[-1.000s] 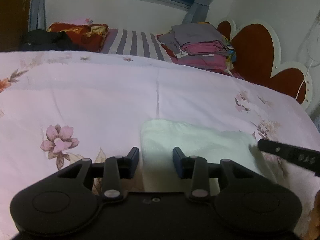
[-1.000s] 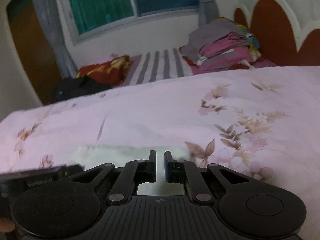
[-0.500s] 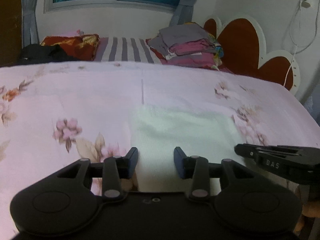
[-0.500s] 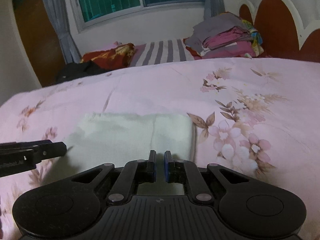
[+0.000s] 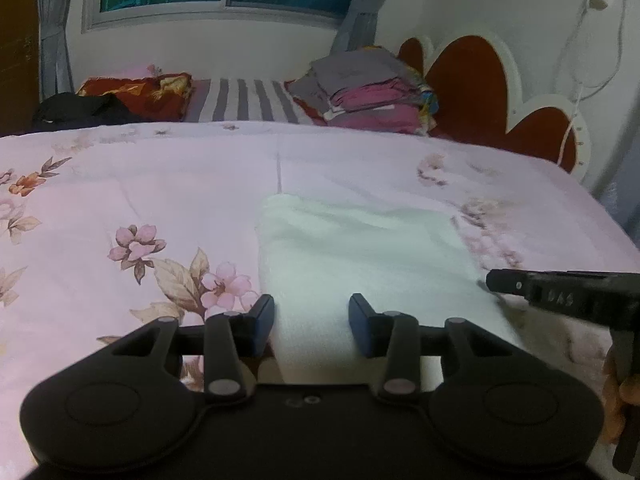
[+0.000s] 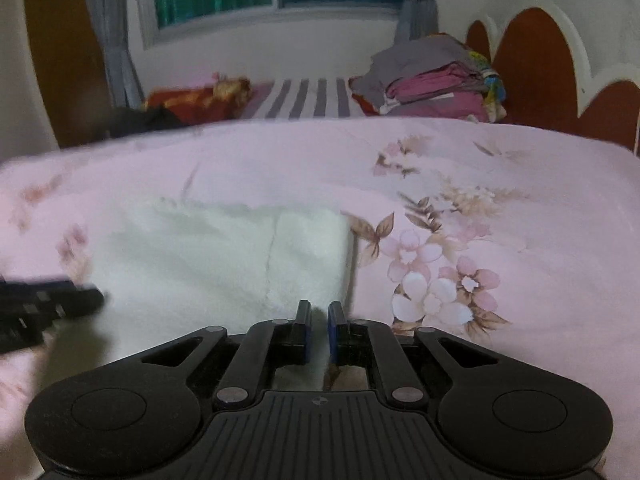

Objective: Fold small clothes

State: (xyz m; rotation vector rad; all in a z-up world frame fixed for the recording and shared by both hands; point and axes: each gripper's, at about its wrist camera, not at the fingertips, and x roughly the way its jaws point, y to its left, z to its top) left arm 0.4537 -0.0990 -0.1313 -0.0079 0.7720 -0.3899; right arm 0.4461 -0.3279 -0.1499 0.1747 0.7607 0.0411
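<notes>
Right gripper [image 6: 319, 330]: jaws pinched nearly together on the near right corner of the white cloth [image 6: 224, 256]; a thin fold of it seems to sit between the pads. Left gripper [image 5: 311, 328]: jaws part-way apart, straddling the cloth's near left edge with cloth between them, pads not pressing as far as I can see.

The cloth lies on the pink flowered bedspread [image 5: 132, 184], already doubled, with a seam line showing right of its middle in the right wrist view. Both of my grippers are at its near edge, one per corner.

Risks, as I judge them:
- Only the right corner is pinched. If I lift now, the left corner stays down and the fold goes skewed.
- The left jaws may close on the bedspread along with the cloth, since the fabric is soft and the two lie flush.
- The right pinch is at the very edge; a thick, fluffy cloth could slip out under a pull.
- The layers may slide apart and undo the doubling.

Count: one white cloth; two grippers; one stack of folded clothes [image 5: 368, 92] beyond the cloth by the headboard [image 5: 472, 84]; one striped pillow [image 5: 240, 100]; one red patterned pillow [image 5: 140, 92]; one dark bundle [image 5: 76, 110] far left of the cloth.
</notes>
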